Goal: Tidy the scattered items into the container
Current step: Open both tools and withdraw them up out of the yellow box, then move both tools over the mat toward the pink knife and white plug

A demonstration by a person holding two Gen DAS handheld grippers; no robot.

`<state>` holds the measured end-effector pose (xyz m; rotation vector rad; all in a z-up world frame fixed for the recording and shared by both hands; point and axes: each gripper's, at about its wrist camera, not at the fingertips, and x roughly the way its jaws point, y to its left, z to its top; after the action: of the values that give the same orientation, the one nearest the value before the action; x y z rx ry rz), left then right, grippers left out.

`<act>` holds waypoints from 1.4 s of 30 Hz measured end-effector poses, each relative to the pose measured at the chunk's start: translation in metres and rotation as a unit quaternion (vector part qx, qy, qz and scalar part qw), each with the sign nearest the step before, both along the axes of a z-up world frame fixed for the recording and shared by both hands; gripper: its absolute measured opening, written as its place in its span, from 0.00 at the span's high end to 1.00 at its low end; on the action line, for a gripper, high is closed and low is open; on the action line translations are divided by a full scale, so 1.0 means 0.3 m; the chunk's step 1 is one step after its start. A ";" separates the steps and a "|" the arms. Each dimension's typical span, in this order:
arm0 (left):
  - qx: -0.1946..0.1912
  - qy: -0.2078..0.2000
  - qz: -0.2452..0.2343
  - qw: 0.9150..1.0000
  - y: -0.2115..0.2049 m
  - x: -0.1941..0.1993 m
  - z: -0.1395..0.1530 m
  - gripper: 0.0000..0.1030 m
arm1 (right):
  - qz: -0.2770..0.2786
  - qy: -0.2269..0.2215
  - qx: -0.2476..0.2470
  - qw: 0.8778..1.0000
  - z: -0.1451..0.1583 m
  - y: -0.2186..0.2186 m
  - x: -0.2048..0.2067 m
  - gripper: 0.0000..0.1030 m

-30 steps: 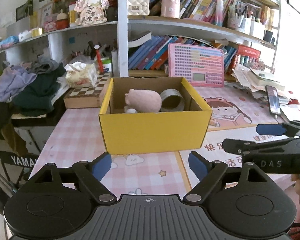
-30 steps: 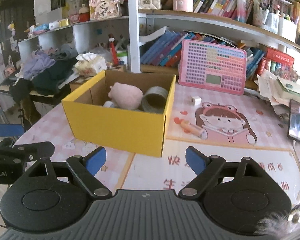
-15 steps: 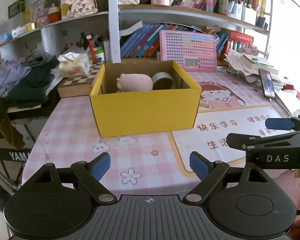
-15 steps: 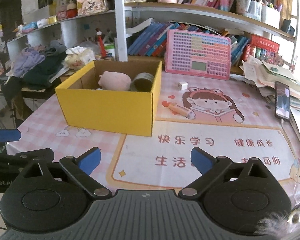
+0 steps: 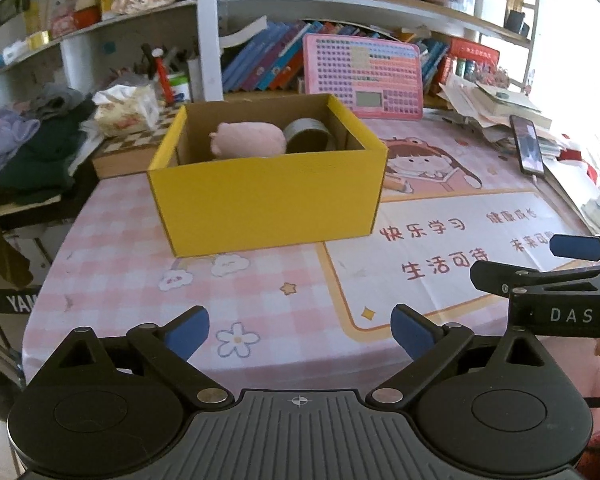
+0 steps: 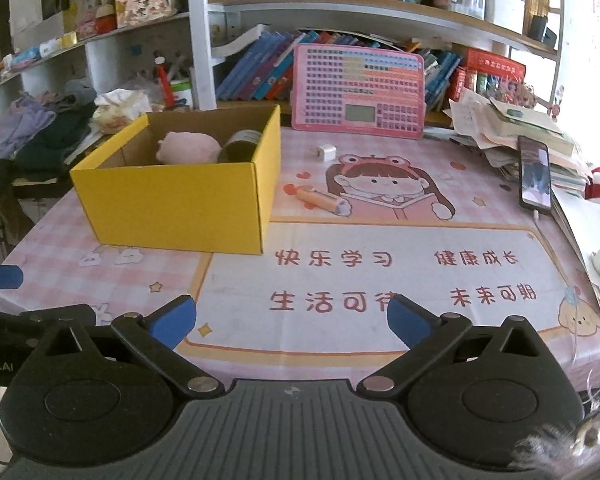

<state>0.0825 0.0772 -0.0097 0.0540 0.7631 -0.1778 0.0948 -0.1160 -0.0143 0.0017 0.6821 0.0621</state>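
1. Left wrist view: left gripper point(image 5: 300, 326) spread wide with nothing between the blue pads, hanging above the near edge of the table point(image 5: 112, 248), well back from the yellow box point(image 5: 268, 204). Probably parked there to leave the working side free.
2. Same view: right gripper point(image 5: 536, 262) seen side-on at the far right, level with the left one, fingers apart and empty.
3. Right wrist view: right gripper point(image 6: 292, 318) released, pads wide, nothing held, pointed over the printed mat toward the loose things beyond.
4. Inside the box: pink plush point(image 6: 190, 147) lying against the back wall, tape roll point(image 6: 240, 146) just beside it toward the box's right wall. Likely counted as already tidied.
5. Not yet in the box: orange pen point(image 6: 322, 199) lying flat on the mat just right of the box, and small white plug point(image 6: 326, 153) further back, near the pink learning board point(image 6: 358, 90). Both on the right-hand side, hence the right gripper looks the natural one to fetch them.
6. Box open-topped with its right wall facing the pen, so a short lift over the rim should do.
7. Phone point(image 6: 534, 178) on the paper stack at the right edge; unclear whether part of the job.
8. Judged about halfway through, pen the likely next pick.
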 end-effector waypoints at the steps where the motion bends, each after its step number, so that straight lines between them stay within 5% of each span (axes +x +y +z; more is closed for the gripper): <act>1: 0.000 0.001 -0.001 1.000 -0.005 0.006 -0.001 0.04 | -0.001 0.001 0.000 1.000 -0.002 -0.006 0.006 0.00; 29: -0.004 0.023 -0.033 0.999 -0.385 0.281 -0.043 0.04 | 0.019 0.028 -0.018 0.999 -0.018 -0.348 0.294 0.00; 42: 0.036 0.017 -0.011 0.999 -0.635 0.433 -0.020 0.04 | 0.034 0.013 0.018 0.999 -0.010 -0.614 0.495 0.00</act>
<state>0.2124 -0.1133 -0.0157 0.1278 0.8022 -0.1723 0.2432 -0.3000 -0.0173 0.0133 0.7060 0.1404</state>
